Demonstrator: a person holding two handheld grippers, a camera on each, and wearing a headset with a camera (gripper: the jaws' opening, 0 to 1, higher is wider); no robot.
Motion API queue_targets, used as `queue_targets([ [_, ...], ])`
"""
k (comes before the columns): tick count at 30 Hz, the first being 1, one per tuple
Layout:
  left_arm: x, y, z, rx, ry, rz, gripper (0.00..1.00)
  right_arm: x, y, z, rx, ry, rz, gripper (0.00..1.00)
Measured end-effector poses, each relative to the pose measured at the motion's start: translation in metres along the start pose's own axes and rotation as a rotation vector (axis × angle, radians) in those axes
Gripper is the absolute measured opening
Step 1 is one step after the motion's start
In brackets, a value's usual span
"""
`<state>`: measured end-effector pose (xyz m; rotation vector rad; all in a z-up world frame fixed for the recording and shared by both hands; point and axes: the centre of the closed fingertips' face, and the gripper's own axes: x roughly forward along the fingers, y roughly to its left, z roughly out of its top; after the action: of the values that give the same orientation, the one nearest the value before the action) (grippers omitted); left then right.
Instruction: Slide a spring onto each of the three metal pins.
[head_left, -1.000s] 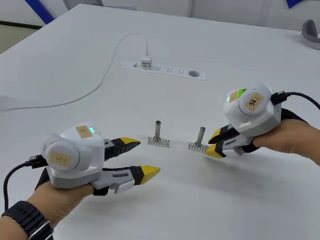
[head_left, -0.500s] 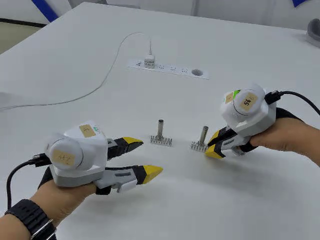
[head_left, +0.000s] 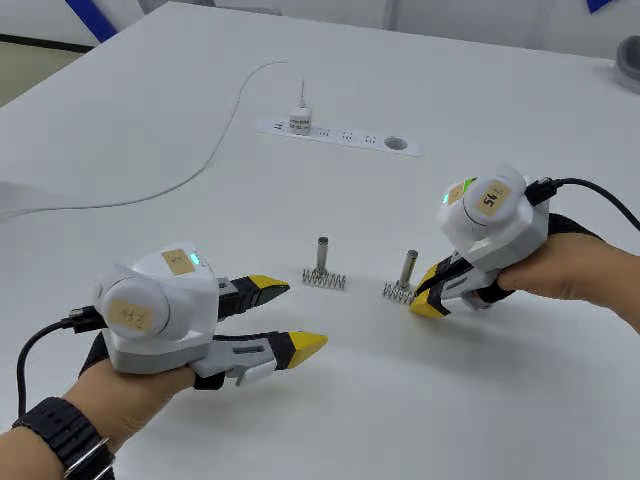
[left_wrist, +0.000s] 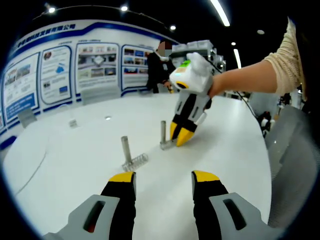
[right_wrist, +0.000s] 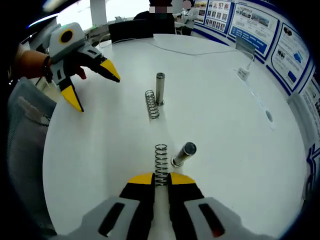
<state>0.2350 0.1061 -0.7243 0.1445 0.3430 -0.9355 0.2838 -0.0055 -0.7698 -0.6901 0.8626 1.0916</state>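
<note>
The right gripper (right_wrist: 161, 180) was pinched shut on the near end of a small coiled steel spring (right_wrist: 160, 160) lying flat just beside a short upright grey metal pin (right_wrist: 182, 155), probably so its free end could be tipped over that pin. Well apart from the pin, the left gripper (left_wrist: 164, 176) hung open, empty.

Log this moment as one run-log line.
left gripper: open, empty | right gripper: shut on near spring, beside near pin | far spring: lying by far pin | both pins bare
</note>
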Motion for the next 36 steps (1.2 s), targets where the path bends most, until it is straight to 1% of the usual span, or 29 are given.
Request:
queue_targets([
  [2, 0.001, -0.001, 0.0, 0.002, 0.001, -0.003, 0.45, 0.0, 0.003, 0.0, 0.005, -0.001, 0.011, 0.12],
  [4, 0.001, -0.002, 0.0, 0.003, 0.0, -0.006, 0.45, -0.001, 0.004, 0.001, -0.01, 0.001, 0.005, 0.12],
  [9, 0.002, -0.004, 0.0, 0.007, 0.003, -0.015, 0.44, -0.008, 0.016, 0.005, -0.039, 0.004, 0.02, 0.12],
  [14, 0.005, -0.009, 0.001, 0.017, 0.005, -0.031, 0.43, -0.014, 0.027, 0.011, -0.073, -0.003, 0.034, 0.12],
  [19, 0.008, -0.016, 0.003, 0.028, 0.007, -0.053, 0.42, -0.021, 0.042, 0.021, -0.121, -0.021, 0.057, 0.12],
  [23, 0.01, -0.02, 0.004, 0.038, 0.008, -0.068, 0.41, -0.025, 0.053, 0.03, -0.176, -0.028, 0.075, 0.12],
  [30, 0.012, -0.026, 0.007, 0.053, 0.006, -0.09, 0.39, -0.029, 0.068, 0.043, -0.251, -0.044, 0.1, 0.12],
  [36, 0.013, -0.034, 0.011, 0.064, 0.001, -0.113, 0.37, -0.029, 0.078, 0.049, -0.303, -0.041, 0.117, 0.12],
])
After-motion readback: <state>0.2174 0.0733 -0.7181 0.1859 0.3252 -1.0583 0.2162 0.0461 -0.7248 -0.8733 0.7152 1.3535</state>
